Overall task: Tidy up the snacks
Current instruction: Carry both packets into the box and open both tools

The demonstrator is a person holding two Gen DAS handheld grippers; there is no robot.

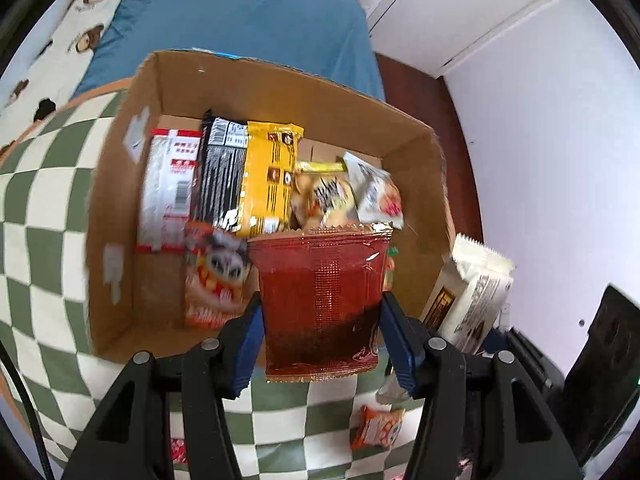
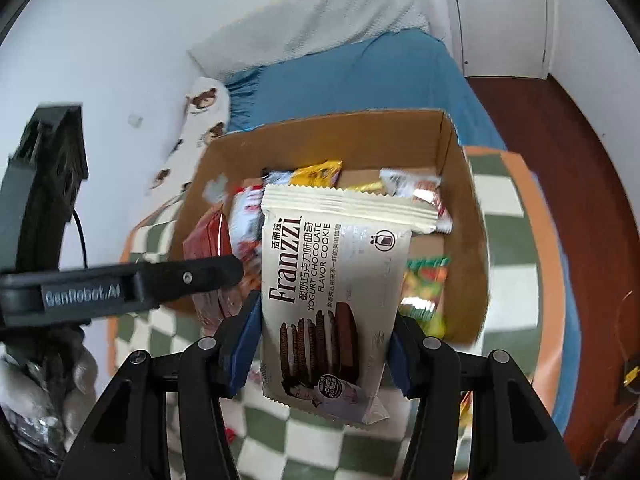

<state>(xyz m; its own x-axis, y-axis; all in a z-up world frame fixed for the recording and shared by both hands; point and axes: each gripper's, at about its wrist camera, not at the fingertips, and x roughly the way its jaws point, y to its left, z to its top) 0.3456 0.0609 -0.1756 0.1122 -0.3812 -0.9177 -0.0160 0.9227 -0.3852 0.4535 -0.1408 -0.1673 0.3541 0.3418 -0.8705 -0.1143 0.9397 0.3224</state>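
Snacks are filling the open brown cardboard box [image 1: 120, 184], and we are holding two more packets over its near edge. Our left gripper [image 1: 322, 332] is clenching a glossy red foil packet [image 1: 322, 304] by its sides, upright, at six o'clock in the left wrist view. Our right gripper [image 2: 320, 344] is grasping a cream Franzzi yogurt chocolate cookie packet [image 2: 332, 300] the same way; that packet is also showing at four o'clock in the left view [image 1: 468, 296], just beside the box's right wall.

Inside the box, at eleven o'clock from the red packet, we are seeing a white-and-red plastic packet [image 1: 168, 192], a black packet [image 1: 222, 176] and a yellow packet [image 1: 268, 180] lying side by side, touching. A pale biscuit bag [image 1: 324, 200] and a white wrapper [image 1: 378, 192] are sitting at twelve to one o'clock, and an orange cartoon-print packet [image 1: 212, 276] is lying at nine o'clock.

The box is resting on a green-and-white checkered cloth [image 1: 44, 200]. A small orange packet [image 1: 376, 428] is lying on that cloth at five o'clock. Beyond the box, at twelve o'clock, a blue bedsheet [image 1: 248, 32] is spreading out, with a bear-print pillow [image 1: 76, 40] at ten o'clock.
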